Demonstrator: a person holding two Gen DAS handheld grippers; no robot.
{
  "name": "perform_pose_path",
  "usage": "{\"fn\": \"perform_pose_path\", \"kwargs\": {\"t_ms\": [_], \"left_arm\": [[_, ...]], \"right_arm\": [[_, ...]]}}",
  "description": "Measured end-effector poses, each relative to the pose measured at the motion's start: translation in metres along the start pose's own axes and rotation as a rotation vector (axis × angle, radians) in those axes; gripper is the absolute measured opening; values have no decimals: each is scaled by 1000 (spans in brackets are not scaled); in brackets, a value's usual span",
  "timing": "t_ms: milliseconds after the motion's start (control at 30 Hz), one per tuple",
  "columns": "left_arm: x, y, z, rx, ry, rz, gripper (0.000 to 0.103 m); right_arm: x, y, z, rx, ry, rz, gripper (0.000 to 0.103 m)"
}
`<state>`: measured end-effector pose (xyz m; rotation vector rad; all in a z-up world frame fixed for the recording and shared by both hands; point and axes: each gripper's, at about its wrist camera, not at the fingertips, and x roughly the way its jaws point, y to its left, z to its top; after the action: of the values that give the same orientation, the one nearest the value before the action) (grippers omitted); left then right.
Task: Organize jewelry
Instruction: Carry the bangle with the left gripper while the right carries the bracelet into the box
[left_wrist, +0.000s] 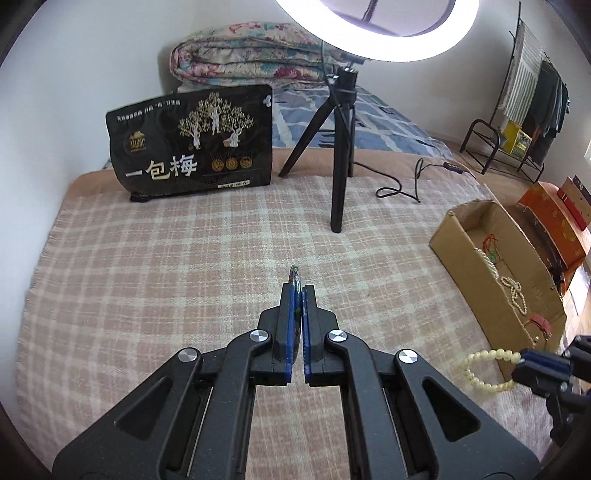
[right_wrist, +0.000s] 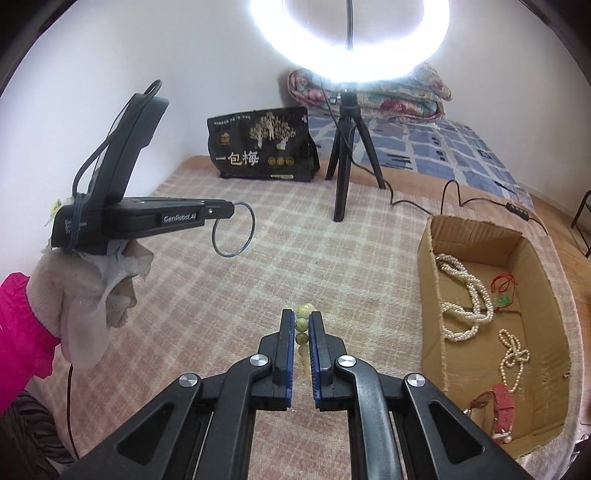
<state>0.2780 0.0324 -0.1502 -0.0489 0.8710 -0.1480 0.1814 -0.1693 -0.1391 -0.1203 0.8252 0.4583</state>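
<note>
Cardboard box (right_wrist: 476, 236) waits beside both tools: left tool (left_wrist: 296, 291) pinches a bangle (right_wrist: 233, 229), right tool (right_wrist: 302, 321) clamps beads (left_wrist: 484, 371), ready for dropping in.

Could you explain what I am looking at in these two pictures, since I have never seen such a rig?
No robot here: a person holds a two-finger tool in each hand, each with a fisheye camera looking along its fingers. One picture comes from the left gripper, shut on a thin bangle; the other from the right gripper, shut on a pale bead bracelet. Below lies a checked blanket with a ring light tripod, a black snack bag and a cardboard box holding pearl necklaces.
</note>
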Motion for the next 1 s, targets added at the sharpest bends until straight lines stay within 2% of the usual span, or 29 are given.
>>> {"fn": "perform_pose_path", "kwargs": {"t_ms": [400,1000], "left_arm": [[-54,-26,6,4,-64,-70,1],[-52,-131,25,91,-81,-217,1]], "right_arm": [[-46,-14,-8,10,-62,-12,5],[-111,-96,-32,147,-128,-121,5]]}}
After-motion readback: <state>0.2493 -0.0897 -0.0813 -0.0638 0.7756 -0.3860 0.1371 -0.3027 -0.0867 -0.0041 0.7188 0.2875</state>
